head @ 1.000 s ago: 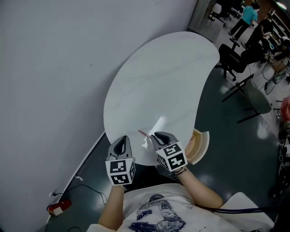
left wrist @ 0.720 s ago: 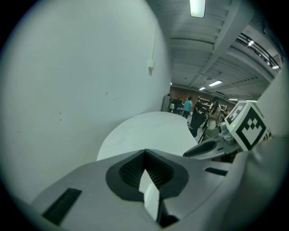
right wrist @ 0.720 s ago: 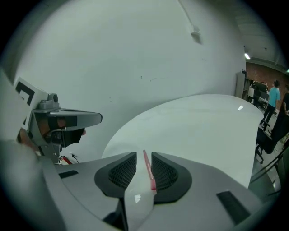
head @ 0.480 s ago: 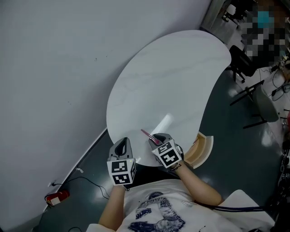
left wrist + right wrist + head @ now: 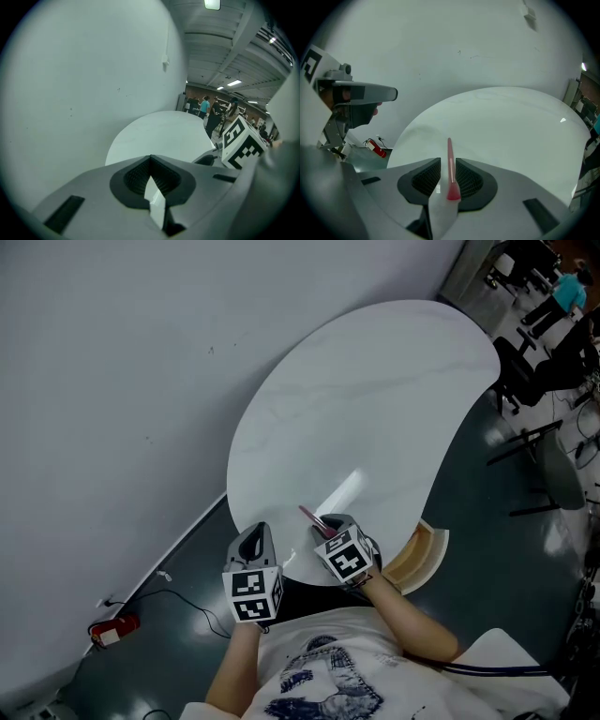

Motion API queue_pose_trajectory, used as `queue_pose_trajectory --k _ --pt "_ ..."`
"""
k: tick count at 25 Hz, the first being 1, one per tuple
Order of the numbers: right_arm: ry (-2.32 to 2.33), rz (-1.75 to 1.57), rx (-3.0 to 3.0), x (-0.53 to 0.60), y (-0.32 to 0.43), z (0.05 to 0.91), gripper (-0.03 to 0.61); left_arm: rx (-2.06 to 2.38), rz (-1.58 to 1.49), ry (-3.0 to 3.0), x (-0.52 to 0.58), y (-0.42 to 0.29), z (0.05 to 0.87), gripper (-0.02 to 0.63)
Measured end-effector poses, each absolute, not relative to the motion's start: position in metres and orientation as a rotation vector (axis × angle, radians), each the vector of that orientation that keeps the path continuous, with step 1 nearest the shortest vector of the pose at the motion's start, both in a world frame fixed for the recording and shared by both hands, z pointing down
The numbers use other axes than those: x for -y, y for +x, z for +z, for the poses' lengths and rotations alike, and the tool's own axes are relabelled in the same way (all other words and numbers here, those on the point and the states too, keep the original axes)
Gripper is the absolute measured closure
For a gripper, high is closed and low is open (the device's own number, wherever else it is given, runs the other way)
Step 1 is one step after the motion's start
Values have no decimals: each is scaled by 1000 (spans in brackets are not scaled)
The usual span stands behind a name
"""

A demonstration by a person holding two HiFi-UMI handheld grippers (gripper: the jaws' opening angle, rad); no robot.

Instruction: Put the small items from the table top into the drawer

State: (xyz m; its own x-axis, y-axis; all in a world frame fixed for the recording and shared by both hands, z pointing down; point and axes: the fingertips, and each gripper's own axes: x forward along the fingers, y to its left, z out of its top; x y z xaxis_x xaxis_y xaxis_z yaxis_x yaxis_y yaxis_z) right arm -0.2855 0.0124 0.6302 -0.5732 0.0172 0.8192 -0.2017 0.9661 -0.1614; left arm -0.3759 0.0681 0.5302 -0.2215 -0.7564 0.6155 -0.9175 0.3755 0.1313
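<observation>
A thin red stick (image 5: 449, 159) lies between the jaws of my right gripper (image 5: 448, 161) and points out over the white table (image 5: 511, 126). These jaws have just been opening, and a pale gap shows on each side of the stick. In the head view the right gripper (image 5: 328, 524) sits at the table's near edge, with the stick (image 5: 310, 515) over the top. My left gripper (image 5: 253, 536) hangs just to its left, apart from it. Its pads (image 5: 136, 176) meet at the tip, with only a pale sliver behind them. The open wooden drawer (image 5: 427, 554) juts out right of my right hand.
A grey wall (image 5: 112, 381) runs along the table's left side. On the dark floor lie a red extinguisher (image 5: 114, 629) and a cable. Black office chairs (image 5: 525, 381) stand past the table's right side, with people far behind them.
Both grippers have sunk towards the table's near edge, the right one more, and it has rolled. The red stick stays between the right jaws.
</observation>
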Motion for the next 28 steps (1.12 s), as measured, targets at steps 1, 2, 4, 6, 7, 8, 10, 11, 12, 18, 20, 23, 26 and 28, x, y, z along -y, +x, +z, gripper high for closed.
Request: queue_pose_trajectory --k 1,2,4,6,7,8,10,11,12,18,20,23,26,28 --pt "123 293 2156 -12 -286 633 468 2039 344 1431 -67 -377 531 589" --pt "117 293 2150 -12 -286 635 468 2039 341 1426 -67 -377 532 590" --pt "109 289 2140 -13 -286 639 468 2039 337 1416 -66 -376 534 589" --pt "106 287 2132 -13 -285 642 468 2037 336 1411 -65 -375 536 590" --pt "103 285 2127 -13 -284 644 468 2035 337 1408 -65 -374 537 589" --pt "98 282 2123 -13 -284 646 468 2035 339 1406 -65 -374 537 590" --pt "91 264 2115 -12 -284 648 469 2034 344 1400 -65 -375 538 589" --pt "92 249 2112 -12 -285 648 472 2034 347 1397 -65 -376 539 590" --pt "96 230 2108 -11 -285 649 480 2035 352 1396 -65 -376 539 591" --pt "135 141 2105 -9 -284 650 517 2029 387 1426 -60 -374 530 591" --pt "145 168 2107 -8 -282 650 518 2023 397 1441 -56 -374 529 589" --pt "173 199 2114 -4 -277 647 518 2006 414 1472 -50 -372 527 589" --pt "225 220 2123 3 -269 641 518 1976 434 1521 -41 -364 527 591" --pt "274 239 2128 9 -261 636 517 1946 446 1568 -32 -356 526 589"
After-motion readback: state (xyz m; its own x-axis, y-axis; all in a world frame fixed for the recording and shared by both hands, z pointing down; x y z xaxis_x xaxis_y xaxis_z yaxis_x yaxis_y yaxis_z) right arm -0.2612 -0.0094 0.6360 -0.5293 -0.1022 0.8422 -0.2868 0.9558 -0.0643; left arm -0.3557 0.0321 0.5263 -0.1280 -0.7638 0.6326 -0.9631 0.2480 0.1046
